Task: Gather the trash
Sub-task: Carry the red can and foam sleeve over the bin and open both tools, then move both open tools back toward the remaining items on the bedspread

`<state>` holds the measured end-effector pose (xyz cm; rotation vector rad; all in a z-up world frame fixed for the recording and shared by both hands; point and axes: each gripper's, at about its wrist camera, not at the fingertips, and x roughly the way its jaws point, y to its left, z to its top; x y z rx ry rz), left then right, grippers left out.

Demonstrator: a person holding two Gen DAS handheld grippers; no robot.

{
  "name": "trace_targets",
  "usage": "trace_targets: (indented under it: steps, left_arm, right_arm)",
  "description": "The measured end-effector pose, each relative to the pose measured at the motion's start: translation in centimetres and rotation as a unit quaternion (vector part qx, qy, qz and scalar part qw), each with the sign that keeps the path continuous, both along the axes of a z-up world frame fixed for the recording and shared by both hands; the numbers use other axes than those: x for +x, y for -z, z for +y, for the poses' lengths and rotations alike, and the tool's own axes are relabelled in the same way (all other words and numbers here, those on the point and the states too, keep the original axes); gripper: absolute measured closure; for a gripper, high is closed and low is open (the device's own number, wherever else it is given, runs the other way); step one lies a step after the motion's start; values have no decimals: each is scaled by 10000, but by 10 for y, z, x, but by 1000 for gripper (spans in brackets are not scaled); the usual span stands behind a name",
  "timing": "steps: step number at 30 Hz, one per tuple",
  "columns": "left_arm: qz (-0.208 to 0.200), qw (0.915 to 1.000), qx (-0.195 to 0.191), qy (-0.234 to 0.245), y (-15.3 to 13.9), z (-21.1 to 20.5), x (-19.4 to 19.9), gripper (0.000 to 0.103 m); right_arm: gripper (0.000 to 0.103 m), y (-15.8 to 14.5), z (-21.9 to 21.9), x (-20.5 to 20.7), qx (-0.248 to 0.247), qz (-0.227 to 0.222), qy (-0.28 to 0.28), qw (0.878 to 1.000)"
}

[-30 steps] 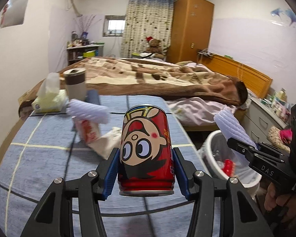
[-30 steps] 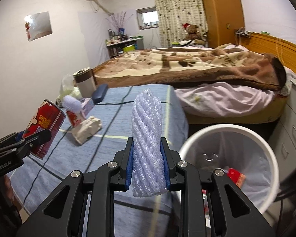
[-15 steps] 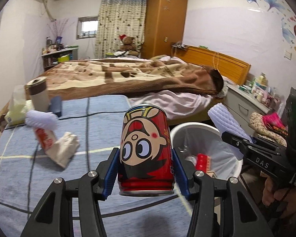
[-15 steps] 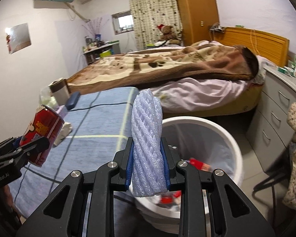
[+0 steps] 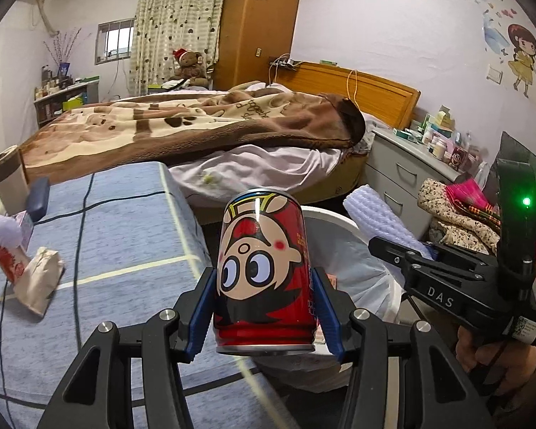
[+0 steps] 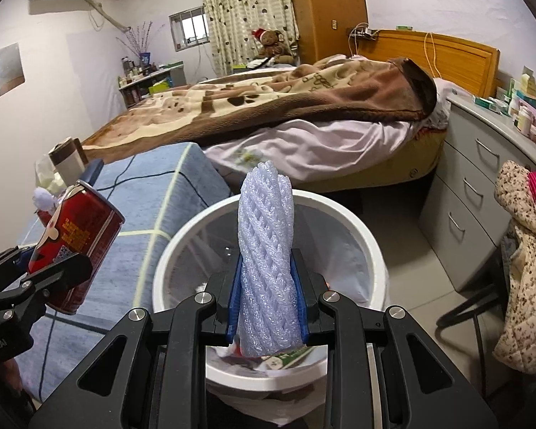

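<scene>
Left gripper (image 5: 264, 316) tilted downward, jaws clamped on a load, right gripper (image 6: 268, 295) beside it, angled down, likewise clamped

Glossy metal can (image 5: 262, 271), ribbed white foam netting (image 6: 266, 261), smooth white plastic bin (image 6: 370, 250), matt woven blue cloth (image 5: 125, 221).

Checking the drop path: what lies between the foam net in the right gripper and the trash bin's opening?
Nothing: in the right wrist view the foam net hangs over the open bin, with only air between them.
</scene>
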<state>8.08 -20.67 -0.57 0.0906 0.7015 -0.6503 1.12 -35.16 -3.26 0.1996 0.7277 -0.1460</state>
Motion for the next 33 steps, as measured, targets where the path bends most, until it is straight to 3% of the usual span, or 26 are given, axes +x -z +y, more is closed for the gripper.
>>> trace_targets:
  steps: [13, 25, 27, 29, 30, 33]
  left_arm:
    - [137, 9992, 192, 311, 15, -45, 4, 50]
    - [240, 9991, 32, 356, 19, -51, 18, 49]
    - [250, 9990, 22, 360, 19, -49, 18, 47]
    - [237, 9991, 4, 338, 18, -48, 18, 45]
    - [232, 9992, -17, 332, 17, -46, 18, 44]
    - [226, 9993, -42, 297, 15, -41, 18, 44]
  right_arm:
    - [76, 10, -22, -2, -22, 173, 195, 9997]
    - [75, 17, -23, 6, -148, 304, 159, 9993]
    - [70, 17, -22, 7, -112, 316, 125, 9994]
    - [52, 18, -21, 8, -179, 366, 155, 9990]
    - [49, 18, -20, 8, -189, 360, 168, 9990]
    - [47, 17, -20, 7, -134, 322, 178, 9992]
